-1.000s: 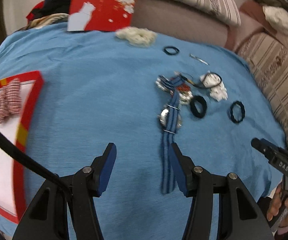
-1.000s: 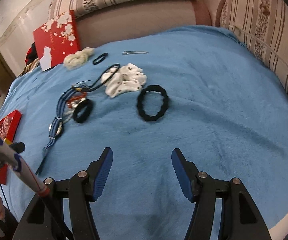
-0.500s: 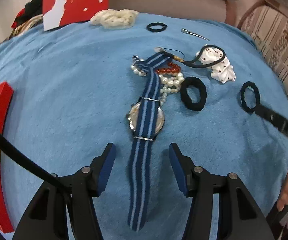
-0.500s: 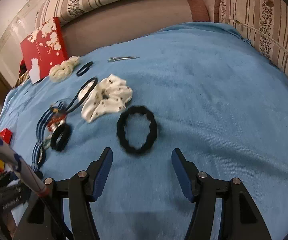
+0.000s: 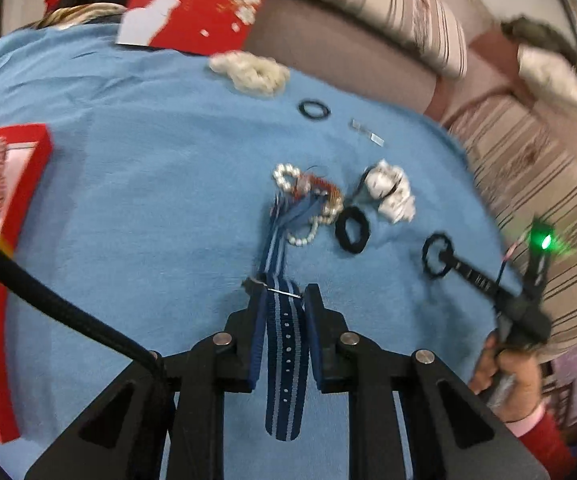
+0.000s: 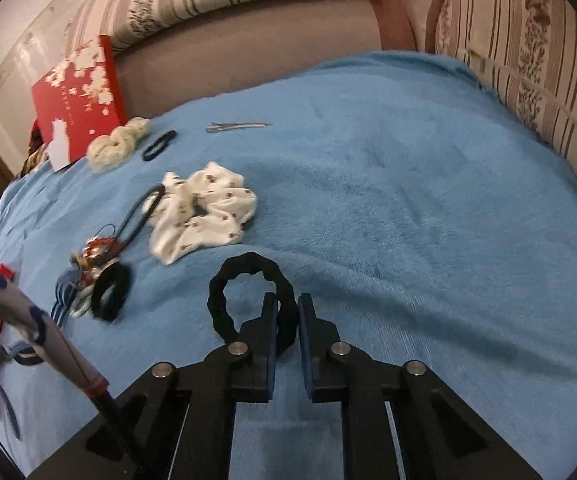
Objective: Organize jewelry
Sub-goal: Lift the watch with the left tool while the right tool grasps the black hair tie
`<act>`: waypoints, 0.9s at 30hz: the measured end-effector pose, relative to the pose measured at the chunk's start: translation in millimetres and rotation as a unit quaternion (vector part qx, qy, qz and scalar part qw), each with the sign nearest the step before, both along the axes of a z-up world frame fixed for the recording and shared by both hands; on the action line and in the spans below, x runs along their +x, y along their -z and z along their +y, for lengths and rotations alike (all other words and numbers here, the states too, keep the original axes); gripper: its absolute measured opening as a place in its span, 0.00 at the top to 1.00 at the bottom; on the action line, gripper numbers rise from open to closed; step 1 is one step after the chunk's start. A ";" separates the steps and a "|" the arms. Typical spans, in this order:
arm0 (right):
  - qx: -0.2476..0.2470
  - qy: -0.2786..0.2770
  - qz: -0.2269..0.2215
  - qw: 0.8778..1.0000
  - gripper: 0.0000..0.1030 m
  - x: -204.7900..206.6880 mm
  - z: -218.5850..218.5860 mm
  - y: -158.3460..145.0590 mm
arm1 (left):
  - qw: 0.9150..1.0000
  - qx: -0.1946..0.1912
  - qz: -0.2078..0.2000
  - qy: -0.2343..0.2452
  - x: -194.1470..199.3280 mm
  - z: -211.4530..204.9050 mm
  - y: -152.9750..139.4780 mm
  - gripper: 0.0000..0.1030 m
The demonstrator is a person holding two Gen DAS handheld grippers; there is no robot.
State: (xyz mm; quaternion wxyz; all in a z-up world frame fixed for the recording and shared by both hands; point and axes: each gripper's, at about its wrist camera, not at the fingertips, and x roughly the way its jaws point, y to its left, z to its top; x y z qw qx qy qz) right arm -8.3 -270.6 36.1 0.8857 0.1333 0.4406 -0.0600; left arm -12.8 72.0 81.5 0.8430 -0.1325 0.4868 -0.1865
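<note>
My left gripper [image 5: 284, 294] is shut on the blue striped watch strap [image 5: 286, 344], whose free end hangs down between the fingers. The strap runs up to a tangle of pearl and red bead bracelets [image 5: 308, 200]. My right gripper [image 6: 287, 304] is shut on the near rim of a black wavy hair tie [image 6: 224, 280]; it also shows in the left wrist view [image 5: 436, 256]. A thicker black scrunchie [image 5: 352, 230] lies beside the beads and also shows in the right wrist view [image 6: 110, 290].
A white patterned scrunchie [image 6: 202, 212], a cream scrunchie [image 6: 118, 144], a thin black band [image 6: 159, 145] and a metal hair clip [image 6: 236, 126] lie on the blue blanket [image 6: 408, 200]. A red box [image 5: 12, 216] with a pink scrunchie sits left; its lid [image 6: 76, 96] leans on the sofa.
Both grippers have closed: the left one on the watch strap, the right one on the black wavy hair tie after moving forward to it.
</note>
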 end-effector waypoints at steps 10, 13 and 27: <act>-0.011 -0.070 -0.038 0.997 0.90 -42.9 54.8 -38.6 | 0.998 -0.020 -0.054 -0.035 -42.1 56.0 -60.1 1.00; -0.009 -0.092 -0.038 0.995 0.90 -50.8 75.9 -39.9 | 0.999 0.013 -0.029 -0.039 -41.3 57.9 -43.0 0.98; 0.011 -0.081 0.001 0.997 0.89 -70.4 74.6 -14.4 | 0.946 0.289 -0.068 0.126 -30.6 -52.0 51.5 0.53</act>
